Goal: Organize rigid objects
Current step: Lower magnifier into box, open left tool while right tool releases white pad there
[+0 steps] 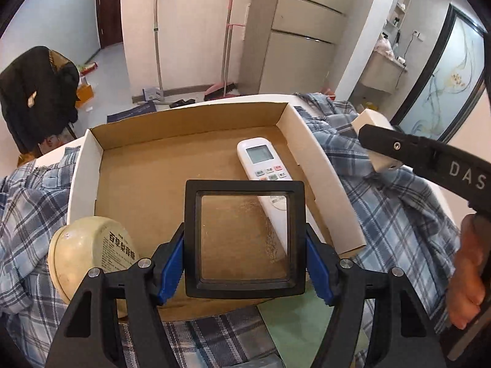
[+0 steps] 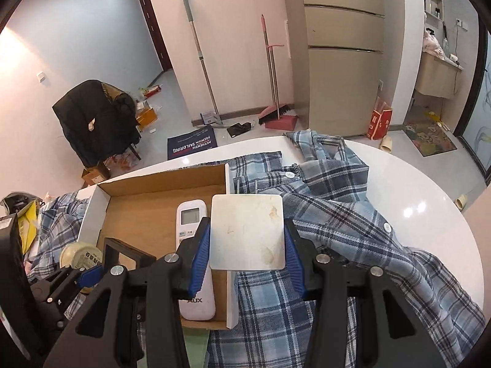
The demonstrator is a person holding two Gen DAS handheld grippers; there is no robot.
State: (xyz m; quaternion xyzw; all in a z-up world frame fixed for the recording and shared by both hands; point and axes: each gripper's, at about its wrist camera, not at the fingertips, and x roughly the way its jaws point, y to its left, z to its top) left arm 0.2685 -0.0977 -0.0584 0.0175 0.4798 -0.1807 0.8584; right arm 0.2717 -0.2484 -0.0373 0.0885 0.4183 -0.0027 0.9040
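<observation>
White remote (image 1: pixel 264 165) lengthwise in cardboard box (image 1: pixel 190 122)

The box (image 1: pixel 190 159) is brown cardboard inside and white on its outer walls. The remote (image 1: pixel 260 159) is white, with a grey screen and small red, orange and grey buttons. The frame (image 1: pixel 245 236) is black around a clear pane. The left tool (image 1: pixel 245 263) is black with blue pads; the right tool (image 2: pixel 247 245) has the same 2 colours. The adapter (image 2: pixel 247 233) is white with yellowish stains. The tin (image 1: pixel 89 251) is cream, with dark print on its label. The shirt (image 2: pixel 322 230) is plaid in light blue, navy and white. The counter (image 2: pixel 414 202) is glossy white.
</observation>
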